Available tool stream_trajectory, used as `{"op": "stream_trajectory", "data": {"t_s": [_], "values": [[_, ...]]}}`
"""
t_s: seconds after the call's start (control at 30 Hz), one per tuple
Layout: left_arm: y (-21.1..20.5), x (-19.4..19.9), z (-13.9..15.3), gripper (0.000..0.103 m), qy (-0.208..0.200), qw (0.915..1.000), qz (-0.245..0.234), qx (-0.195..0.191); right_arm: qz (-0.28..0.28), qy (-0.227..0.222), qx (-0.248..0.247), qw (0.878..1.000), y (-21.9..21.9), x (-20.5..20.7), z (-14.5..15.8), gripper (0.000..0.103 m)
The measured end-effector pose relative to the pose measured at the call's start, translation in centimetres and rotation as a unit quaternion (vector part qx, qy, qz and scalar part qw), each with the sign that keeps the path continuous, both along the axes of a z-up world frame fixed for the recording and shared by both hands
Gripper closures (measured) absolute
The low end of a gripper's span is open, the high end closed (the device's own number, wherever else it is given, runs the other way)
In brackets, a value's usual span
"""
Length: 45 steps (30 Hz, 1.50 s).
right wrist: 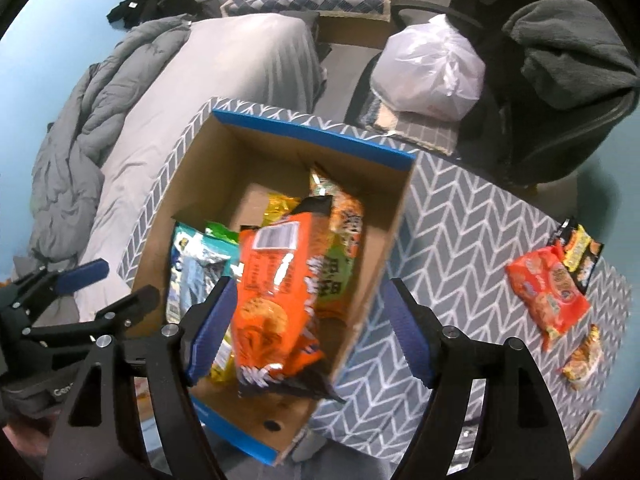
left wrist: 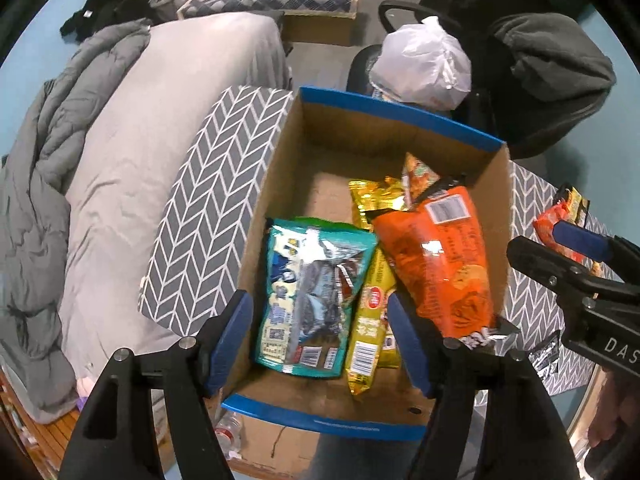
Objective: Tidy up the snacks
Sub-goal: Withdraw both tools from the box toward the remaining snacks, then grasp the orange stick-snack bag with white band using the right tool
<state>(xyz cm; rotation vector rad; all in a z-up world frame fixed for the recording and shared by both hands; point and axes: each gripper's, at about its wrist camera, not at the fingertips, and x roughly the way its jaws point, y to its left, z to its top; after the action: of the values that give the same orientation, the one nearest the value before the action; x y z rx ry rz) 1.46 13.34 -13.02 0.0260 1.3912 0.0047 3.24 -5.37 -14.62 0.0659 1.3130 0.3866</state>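
Both grippers hang open and empty over the cardboard box (left wrist: 400,128): left gripper (left wrist: 320,344) above the teal pouch (left wrist: 312,296), right gripper (right wrist: 306,332) above the orange bag (right wrist: 272,300). Loose red packet (right wrist: 550,296) lies right, nearer that right hand.

A lived-in bedroom: bed (left wrist: 168,128) with rumpled grey duvet (left wrist: 52,160), clothes strewn about.

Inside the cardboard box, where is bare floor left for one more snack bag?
The box floor is bare at the far end, between the blue-edged wall and the yellow bag. The near half is crowded: teal bag, orange bag.
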Motion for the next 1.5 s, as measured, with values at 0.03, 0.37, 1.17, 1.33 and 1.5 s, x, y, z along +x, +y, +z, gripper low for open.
{"op": "stream_trajectory", "data": {"t_s": [0.03,0.37,1.17,1.33,1.5], "values": [[-0.3,0.0,0.1,0.032,0.0,1.0,-0.003,-0.001,-0.003,-0.001,-0.001,1.0,-0.4,-0.1,0.2,0.027],[-4.7,-0.5,1.0,0.032,-0.001,0.999,-0.044,-0.005,-0.047,-0.009,-0.015,0.999,-5.9,-1.1,1.0,0.026],[-20.8,0.1,0.9,0.027,-0.002,0.9785,-0.206,-0.006,-0.209,0.05,-0.052,0.975,-27.1,-5.7,-4.1,0.026],[-23.6,0.0,0.0,0.024,0.01,0.973,-0.23,-0.011,-0.237,0.059,-0.059,0.968,-31.2,-6.5,-5.4,0.026],[-26.3,-0.2,-1.1,0.022,0.019,0.969,-0.246,-0.013,-0.263,0.072,-0.06,0.96,-34.9,-7.0,-7.0,0.026]]}}
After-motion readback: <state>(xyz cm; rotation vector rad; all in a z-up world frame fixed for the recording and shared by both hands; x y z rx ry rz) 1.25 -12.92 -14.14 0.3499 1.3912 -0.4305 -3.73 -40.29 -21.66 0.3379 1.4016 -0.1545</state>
